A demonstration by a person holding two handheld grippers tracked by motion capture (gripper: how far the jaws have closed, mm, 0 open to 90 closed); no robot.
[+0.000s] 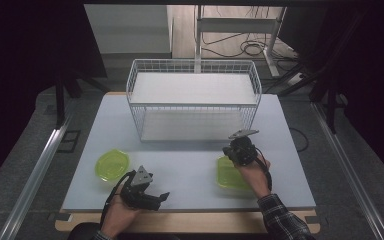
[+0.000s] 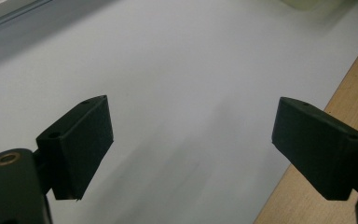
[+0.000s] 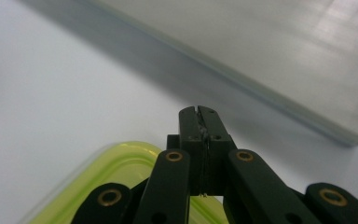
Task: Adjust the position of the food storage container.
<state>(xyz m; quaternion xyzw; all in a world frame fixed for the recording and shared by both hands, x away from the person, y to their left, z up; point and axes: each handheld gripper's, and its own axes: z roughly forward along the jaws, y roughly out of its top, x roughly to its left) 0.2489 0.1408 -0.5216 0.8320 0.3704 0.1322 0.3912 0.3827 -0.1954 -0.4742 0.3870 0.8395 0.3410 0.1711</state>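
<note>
Closest to the camera are the person's two hands, each holding a black gripper. There are two grippers in all.

On the left, the left gripper (image 1: 152,196) sits near the front edge of the white table (image 1: 190,165). Its jaws are wide apart, and there is nothing between them. In the left gripper view, bare table shows between the two black pads (image 2: 79,140), with the wooden edge (image 2: 317,186) at the right side.

Just past that hand lies a green lid (image 1: 112,164), flat on the table. It is near the left gripper but not touching it.

In the middle, farther back, stands one white wire basket (image 1: 192,67) with a white shelf board (image 1: 195,89) inside.

On the right lies a green box (image 1: 228,175). So there are two green plastic things. The right gripper (image 1: 240,150) is pressed tight closed, and it hangs over the far edge of the green box (image 3: 121,163). In the right gripper view the closed tips have nothing between them.

I can see no words or labels on anything.
</note>
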